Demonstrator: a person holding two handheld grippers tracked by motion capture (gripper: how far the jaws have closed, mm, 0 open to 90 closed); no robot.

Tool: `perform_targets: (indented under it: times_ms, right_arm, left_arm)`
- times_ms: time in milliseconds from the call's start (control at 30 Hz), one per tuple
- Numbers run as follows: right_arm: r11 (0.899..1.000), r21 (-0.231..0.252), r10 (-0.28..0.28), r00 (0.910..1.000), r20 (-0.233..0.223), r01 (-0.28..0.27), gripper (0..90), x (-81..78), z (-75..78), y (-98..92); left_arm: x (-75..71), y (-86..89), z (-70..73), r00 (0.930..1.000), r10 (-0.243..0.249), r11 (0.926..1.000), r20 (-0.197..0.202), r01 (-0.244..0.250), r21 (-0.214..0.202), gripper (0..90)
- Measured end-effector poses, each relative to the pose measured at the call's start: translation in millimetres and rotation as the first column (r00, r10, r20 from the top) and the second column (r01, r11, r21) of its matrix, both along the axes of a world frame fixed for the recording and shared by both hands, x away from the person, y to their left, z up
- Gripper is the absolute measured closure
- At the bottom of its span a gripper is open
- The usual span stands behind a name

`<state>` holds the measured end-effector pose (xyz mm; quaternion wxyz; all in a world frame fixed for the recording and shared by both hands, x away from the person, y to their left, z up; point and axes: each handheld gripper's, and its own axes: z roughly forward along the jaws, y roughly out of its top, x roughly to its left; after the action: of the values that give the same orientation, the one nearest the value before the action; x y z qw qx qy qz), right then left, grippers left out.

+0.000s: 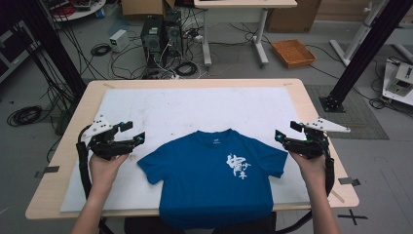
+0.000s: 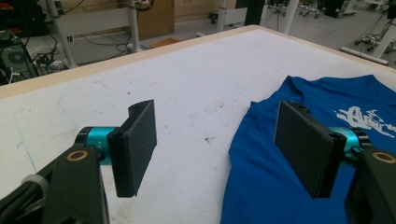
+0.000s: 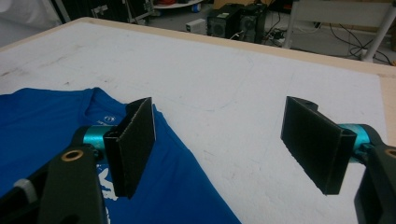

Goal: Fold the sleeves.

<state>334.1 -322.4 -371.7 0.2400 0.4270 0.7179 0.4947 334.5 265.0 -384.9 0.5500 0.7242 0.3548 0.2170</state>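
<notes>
A blue T-shirt point(image 1: 214, 175) with white print on its chest lies flat, face up, on the white mat point(image 1: 195, 107), its hem hanging over the table's near edge. My left gripper point(image 1: 132, 132) hovers just left of the shirt's left sleeve, open, nothing between its jaws. My right gripper point(image 1: 287, 132) hovers just right of the other sleeve, also open and empty. The left gripper view has the shirt point(image 2: 299, 154) under its right jaw, with the gripper point(image 2: 219, 140) wide. The right gripper view has the shirt point(image 3: 60, 116) under its left jaw, its own gripper point(image 3: 219, 140) wide too.
The wooden table point(image 1: 73, 146) carries the mat. Beyond its far edge the floor holds computer towers point(image 1: 158, 36), tangled cables, a white desk point(image 1: 243, 5) and an orange tray point(image 1: 293, 52). Black frame posts point(image 1: 360, 53) stand at the right.
</notes>
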Motion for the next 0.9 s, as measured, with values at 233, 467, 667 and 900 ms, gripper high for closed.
perform_targets:
  times_ms: [233, 467, 667, 900]
  right_arm:
    - [1.000, 0.009, -0.004, 1.0000, -0.002, 0.004, 25.8, 0.0, 0.4, -1.8]
    - [1.000, 0.012, -0.007, 1.0000, -0.005, 0.007, 25.8, 1.0, -0.5, -2.5]
    - [1.000, 0.011, -0.010, 0.9999, -0.005, 0.010, 25.8, 1.0, -0.2, -2.5]
    - [1.000, 0.016, -0.013, 0.9999, 0.001, 0.013, 25.8, 0.5, 1.7, -3.8]
  left_arm:
    - [-0.7, -0.1, 0.4, 0.9999, -0.011, 0.9999, 0.004, 0.011, -0.001, 30.0]
    - [-0.9, -1.6, -0.2, 0.9995, -0.032, 0.9993, -0.005, 0.033, 0.020, 30.0]
    - [-2.2, -0.9, -1.3, 0.9991, -0.041, 0.9985, -0.015, 0.041, 0.036, 30.1]
    - [-8.3, 3.1, -2.3, 0.9980, -0.061, 0.9974, -0.016, 0.061, 0.037, 32.4]
